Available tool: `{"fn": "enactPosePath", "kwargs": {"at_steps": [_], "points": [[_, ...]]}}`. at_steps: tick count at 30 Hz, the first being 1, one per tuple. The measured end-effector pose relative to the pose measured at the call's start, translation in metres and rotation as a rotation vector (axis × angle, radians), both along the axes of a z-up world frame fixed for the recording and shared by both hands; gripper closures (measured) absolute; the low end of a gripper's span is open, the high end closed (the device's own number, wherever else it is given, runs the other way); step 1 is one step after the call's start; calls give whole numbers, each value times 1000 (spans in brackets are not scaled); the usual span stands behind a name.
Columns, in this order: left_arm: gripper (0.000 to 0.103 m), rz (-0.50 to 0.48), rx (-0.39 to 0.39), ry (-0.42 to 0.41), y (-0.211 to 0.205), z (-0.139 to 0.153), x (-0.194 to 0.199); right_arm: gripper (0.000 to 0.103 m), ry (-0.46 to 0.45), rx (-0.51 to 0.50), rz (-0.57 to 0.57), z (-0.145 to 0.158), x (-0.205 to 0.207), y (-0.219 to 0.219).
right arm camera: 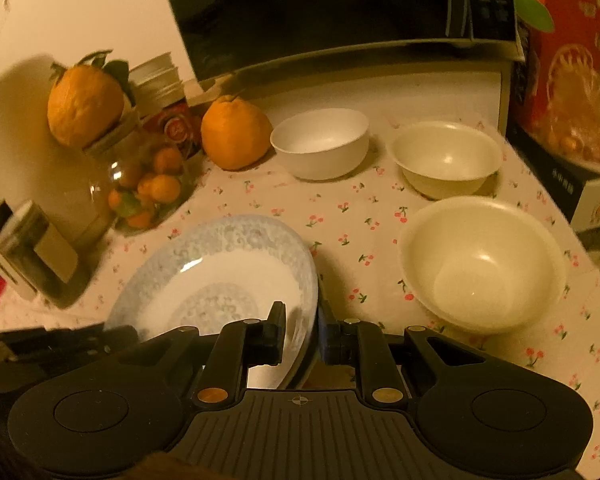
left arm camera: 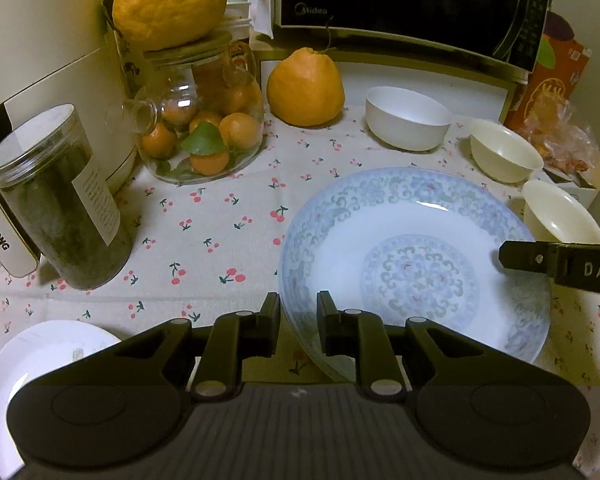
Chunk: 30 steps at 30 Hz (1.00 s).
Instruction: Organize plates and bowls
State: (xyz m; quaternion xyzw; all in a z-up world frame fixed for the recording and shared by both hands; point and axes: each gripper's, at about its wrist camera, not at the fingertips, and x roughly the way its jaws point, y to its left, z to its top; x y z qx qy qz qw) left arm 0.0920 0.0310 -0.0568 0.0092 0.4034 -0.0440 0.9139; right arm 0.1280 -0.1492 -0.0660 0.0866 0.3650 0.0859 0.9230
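A blue-patterned plate [left arm camera: 412,248] lies on the cherry-print cloth, and both grippers hold it at opposite rims. My left gripper [left arm camera: 298,312] is shut on its left rim. My right gripper [right arm camera: 302,320] is shut on the right rim of the same plate [right arm camera: 220,272], which looks slightly tilted. One of the right gripper's fingers [left arm camera: 516,258] reaches in over the far rim. A white bowl [left arm camera: 408,120] and two cream bowls [left arm camera: 504,152] [left arm camera: 560,216] stand behind and to the right. A small white plate [left arm camera: 28,368] lies at the lower left.
A glass jar of small oranges [left arm camera: 204,128] carries a large orange on its lid, and another orange [left arm camera: 306,88] sits beside it. A dark canister [left arm camera: 60,200] and a white appliance [left arm camera: 40,60] crowd the left. A microwave [left arm camera: 400,0] and red box [left arm camera: 556,76] line the back.
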Motion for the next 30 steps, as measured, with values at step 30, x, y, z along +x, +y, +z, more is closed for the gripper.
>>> {"fn": "enactPosePath", "kwargs": {"at_steps": [30], "points": [[63,-14,-56,65,8,4,-2,52,-5,-61,37,11,-4,7]]}}
